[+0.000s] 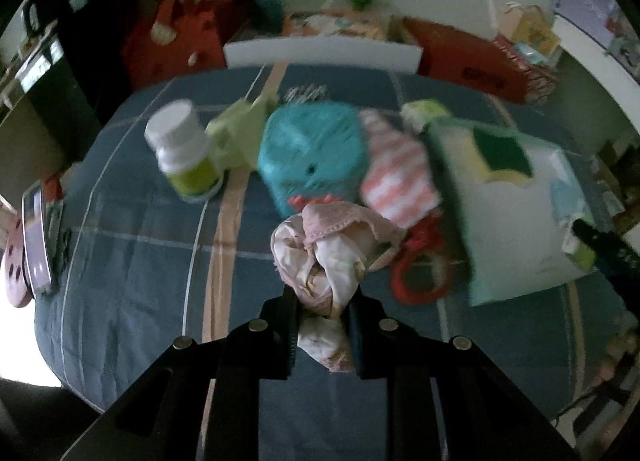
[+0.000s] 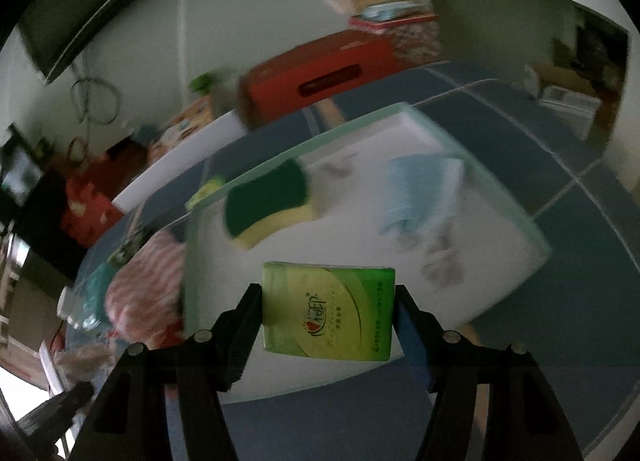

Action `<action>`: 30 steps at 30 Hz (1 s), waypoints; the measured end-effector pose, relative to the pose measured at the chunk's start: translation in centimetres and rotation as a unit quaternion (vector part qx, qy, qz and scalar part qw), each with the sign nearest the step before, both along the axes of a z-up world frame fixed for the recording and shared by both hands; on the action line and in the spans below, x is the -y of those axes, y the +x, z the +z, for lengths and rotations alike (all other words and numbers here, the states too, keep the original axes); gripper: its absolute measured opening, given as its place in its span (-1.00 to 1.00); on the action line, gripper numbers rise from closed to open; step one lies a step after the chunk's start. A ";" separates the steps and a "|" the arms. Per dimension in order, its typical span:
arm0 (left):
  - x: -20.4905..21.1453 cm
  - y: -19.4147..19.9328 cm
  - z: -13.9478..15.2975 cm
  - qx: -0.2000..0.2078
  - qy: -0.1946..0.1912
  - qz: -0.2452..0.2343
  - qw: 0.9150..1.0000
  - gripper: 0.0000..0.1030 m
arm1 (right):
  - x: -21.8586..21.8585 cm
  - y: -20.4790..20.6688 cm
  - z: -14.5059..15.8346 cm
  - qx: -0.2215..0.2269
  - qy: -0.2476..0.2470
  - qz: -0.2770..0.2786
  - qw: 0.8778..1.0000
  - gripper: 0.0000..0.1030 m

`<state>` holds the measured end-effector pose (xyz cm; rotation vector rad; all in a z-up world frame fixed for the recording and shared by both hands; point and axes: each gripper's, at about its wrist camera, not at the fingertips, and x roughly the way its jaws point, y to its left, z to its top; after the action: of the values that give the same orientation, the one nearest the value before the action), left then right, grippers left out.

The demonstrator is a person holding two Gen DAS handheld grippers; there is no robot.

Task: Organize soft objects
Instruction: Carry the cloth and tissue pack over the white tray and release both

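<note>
Between right gripper (image 2: 328, 311) jaws — tissue pack (image 2: 327, 311), clamped.

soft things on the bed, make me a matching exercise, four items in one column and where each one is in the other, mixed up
Items:
1. pink-and-white cloth
2. green tissue pack
3. green-and-yellow sponge
4. teal plush

Places:
A. inside the white box
B. on the blue bedspread, beside the white bottle
C. between the left gripper's jaws
D. between the right gripper's jaws

Pairs: 1-C, 2-D, 3-A, 4-B
</note>
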<state>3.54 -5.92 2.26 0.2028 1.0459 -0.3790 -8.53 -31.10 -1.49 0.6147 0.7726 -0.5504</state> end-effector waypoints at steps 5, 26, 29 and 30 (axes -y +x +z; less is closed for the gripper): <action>3.1 -0.7 2.2 0.022 -0.009 -0.043 0.999 -0.59 | 1.1 -0.6 -0.3 -0.006 -0.001 -0.013 1.000 0.30; 16.6 -0.4 -4.6 -0.041 -0.023 -0.173 0.984 -0.52 | 2.6 -0.4 -1.3 -0.031 0.007 -0.023 0.999 0.32; 16.1 0.0 -4.7 -0.049 -0.034 -0.159 0.985 -0.11 | 2.5 -0.5 -0.9 -0.029 -0.003 -0.027 0.999 0.38; 15.8 0.1 -4.6 -0.049 -0.038 -0.153 0.986 0.07 | 2.5 -0.7 -0.7 -0.028 -0.008 -0.031 0.999 0.43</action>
<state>3.68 -21.76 -2.33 0.2794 1.0969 -0.7108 -9.23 -33.58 -2.18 0.6129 0.8023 -0.6327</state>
